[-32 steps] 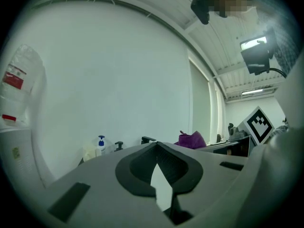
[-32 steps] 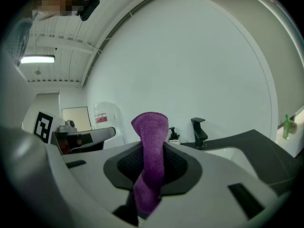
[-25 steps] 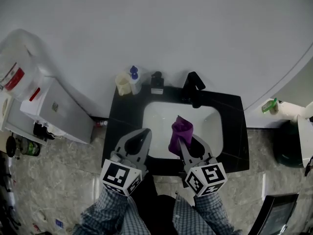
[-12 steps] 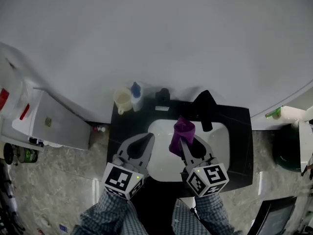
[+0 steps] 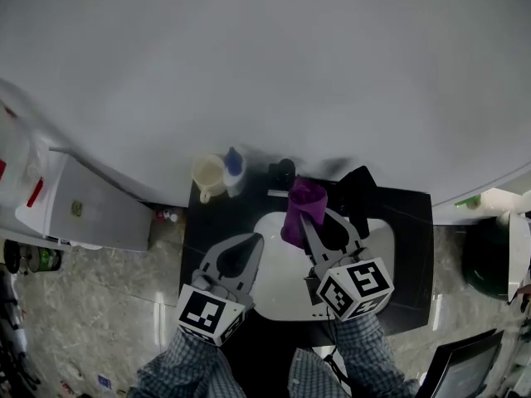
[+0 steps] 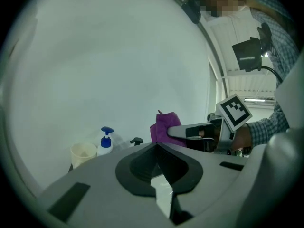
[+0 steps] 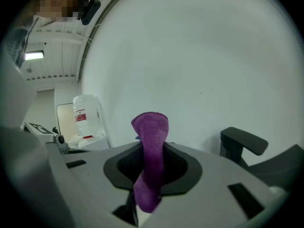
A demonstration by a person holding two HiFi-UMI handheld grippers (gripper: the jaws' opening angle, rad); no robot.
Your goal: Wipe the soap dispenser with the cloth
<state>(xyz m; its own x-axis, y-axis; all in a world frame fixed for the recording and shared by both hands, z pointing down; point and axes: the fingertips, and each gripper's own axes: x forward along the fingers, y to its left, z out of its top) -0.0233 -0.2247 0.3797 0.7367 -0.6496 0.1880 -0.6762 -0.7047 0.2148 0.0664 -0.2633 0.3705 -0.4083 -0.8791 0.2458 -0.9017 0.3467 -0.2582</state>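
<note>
Soap dispenser [image 5: 284, 172]: taken to be the dark-topped pump standing upright at the back edge of the black counter [image 5: 207, 222], between a blue-capped pump bottle [image 5: 234, 164] on its left and the black tap [image 5: 358, 191] on its right. Nearer of the two pumps to the cloth, hence that reading, though not a certain one. Long axis vertical. Just in front of it, the purple cloth [image 5: 304, 210], pinched at mid-length in the right gripper [image 5: 309, 225], fingers pressed onto the fabric from both sides, a rounded fold standing up past the tips and a tail hanging below. From the head view, fold right beside the dispenser and apparently short of contact. Impossible to say for sure, with the fold itself blocking the line of sight in the right gripper view. Dispenser straight ahead of those fingers and a touch to the left, so a short push forward along the jaw line probably enough to bring the fold against its body, then strokes up and down the upright side. Left gripper [image 5: 251, 240] farther back, over the left part of the white basin [image 5: 278, 284], fingertips closed together on nothing, free to steady the pump if wanted. Further left, beside the blue-capped pump bottle, a cream cup [image 5: 207, 174], worth keeping clear of during the wipe.
</note>
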